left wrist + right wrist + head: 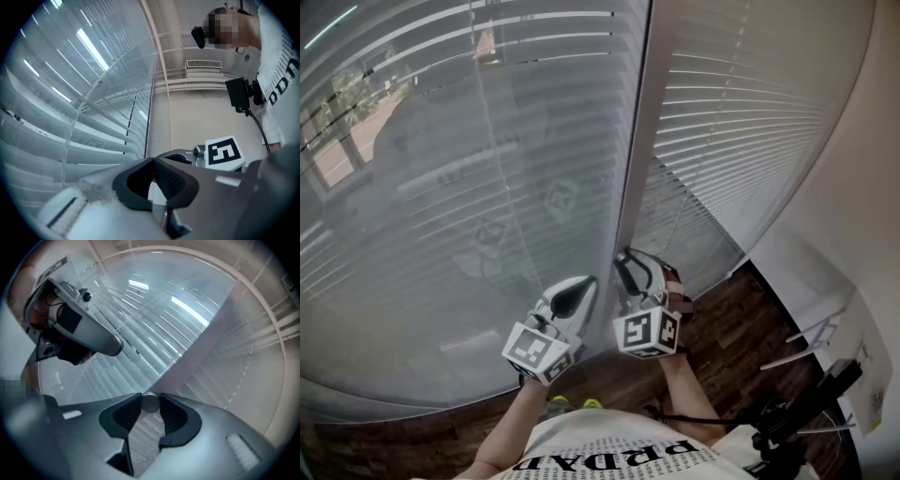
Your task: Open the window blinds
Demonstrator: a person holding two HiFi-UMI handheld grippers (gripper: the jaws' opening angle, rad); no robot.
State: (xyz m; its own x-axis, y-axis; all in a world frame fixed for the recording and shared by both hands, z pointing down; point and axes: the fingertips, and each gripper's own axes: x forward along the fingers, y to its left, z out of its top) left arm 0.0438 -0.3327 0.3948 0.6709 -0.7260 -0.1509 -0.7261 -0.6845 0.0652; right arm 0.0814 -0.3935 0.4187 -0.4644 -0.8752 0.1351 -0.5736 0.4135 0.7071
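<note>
Two panels of white slatted blinds hang before me, a left panel (441,206) and a right panel (750,112), with a pale upright post (639,141) between them. The slats lie nearly flat against the glass. My right gripper (624,257) (150,401) is at the foot of the post and is shut on the round end of a tilt wand (150,402). My left gripper (591,281) (152,161) is beside it with its jaw tips touching and nothing visible between them. A clear thin wand (89,101) hangs to the left of its jaws, apart from them.
A beaded cord (249,359) hangs over the right panel. Dark wooden floor (741,328) lies below, with a white wall (853,187) at the right. A white wire rack (816,336) and a black stand (806,408) are at the lower right.
</note>
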